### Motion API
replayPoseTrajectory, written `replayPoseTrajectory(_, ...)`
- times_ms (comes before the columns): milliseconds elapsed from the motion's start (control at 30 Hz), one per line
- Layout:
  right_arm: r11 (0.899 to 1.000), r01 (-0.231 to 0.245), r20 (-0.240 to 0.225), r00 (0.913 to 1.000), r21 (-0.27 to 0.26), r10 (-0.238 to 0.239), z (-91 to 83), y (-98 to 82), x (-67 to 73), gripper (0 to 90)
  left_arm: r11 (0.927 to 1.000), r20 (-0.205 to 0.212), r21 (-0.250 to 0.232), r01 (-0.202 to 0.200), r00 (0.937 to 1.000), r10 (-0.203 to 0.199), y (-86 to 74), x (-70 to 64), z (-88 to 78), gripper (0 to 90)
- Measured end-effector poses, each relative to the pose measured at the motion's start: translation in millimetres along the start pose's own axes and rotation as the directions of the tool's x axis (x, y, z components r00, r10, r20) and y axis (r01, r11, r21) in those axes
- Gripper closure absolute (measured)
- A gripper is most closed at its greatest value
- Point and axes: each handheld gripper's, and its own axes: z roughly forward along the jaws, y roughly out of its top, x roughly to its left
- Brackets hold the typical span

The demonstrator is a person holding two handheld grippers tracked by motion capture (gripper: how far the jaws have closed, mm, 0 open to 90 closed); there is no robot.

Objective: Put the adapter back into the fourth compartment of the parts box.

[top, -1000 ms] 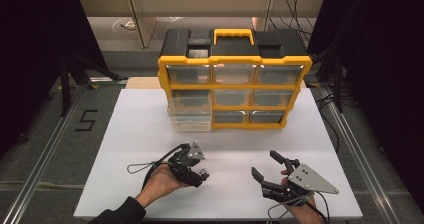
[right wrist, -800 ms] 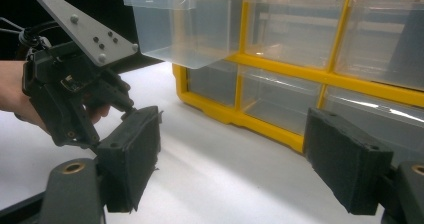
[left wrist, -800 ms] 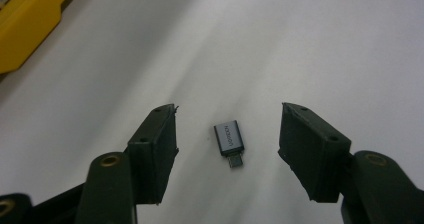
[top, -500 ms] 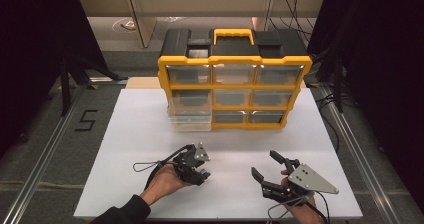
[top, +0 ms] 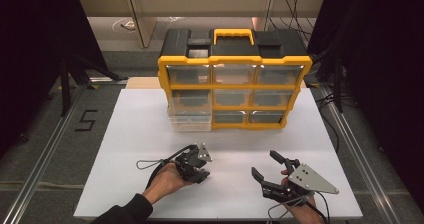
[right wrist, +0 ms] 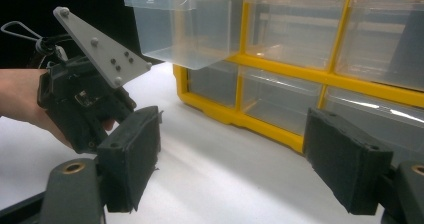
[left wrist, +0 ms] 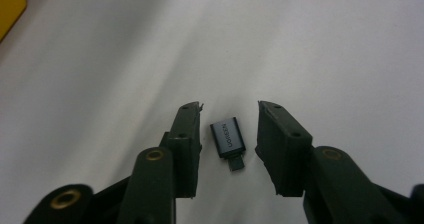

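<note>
A small grey USB adapter (left wrist: 227, 139) lies flat on the white table (left wrist: 325, 49), plug end toward the camera. My left gripper (left wrist: 227, 109) is open, one jaw on each side of the adapter, neither touching it. In the high view a hand holds the left gripper (top: 197, 173) tilted down at the table's front centre, and the adapter is hidden beneath it. My right gripper (top: 267, 165) rests open at the front right with nothing between its jaws. From the right gripper (right wrist: 235, 159) view, the left gripper (right wrist: 90, 99) is at the left.
A yellow and black organizer (top: 235, 86) with clear drawers stands at the back centre of the white table (top: 130, 134). One clear drawer (right wrist: 185, 26) in its left column is pulled out toward me. Dark floor and rails surround the table.
The left hand and its gripper have shifted slightly to the right. The right gripper has stayed where it was.
</note>
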Motion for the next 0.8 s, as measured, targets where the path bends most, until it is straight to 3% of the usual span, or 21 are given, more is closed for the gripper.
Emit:
replayPoseTrajectory(367, 1.0, 0.0, 0.0, 1.0, 0.0, 0.0, -0.1, 0.1, -0.1, 24.2, 0.9997, 0.005, 0.023, -0.002, 1.0, 0.001, 0.2, -0.2, 5.0, 72.4)
replayPoseTrajectory(633, 1.0, -0.003, 0.001, 1.0, 0.0, 0.003, -0.3, 0.3, -0.2, 24.2, 0.9999, 0.011, 0.014, -0.005, 0.9999, 0.005, -0.2, 2.8, 3.5, 75.9)
replayPoseTrajectory(800, 1.0, -0.001, -0.001, 1.0, -0.001, 0.001, -1.1, 0.9, -0.2, 24.2, 0.9998, 0.012, -0.017, 0.006, 0.9999, -0.006, 0.0, 4.2, -3.2, 75.9)
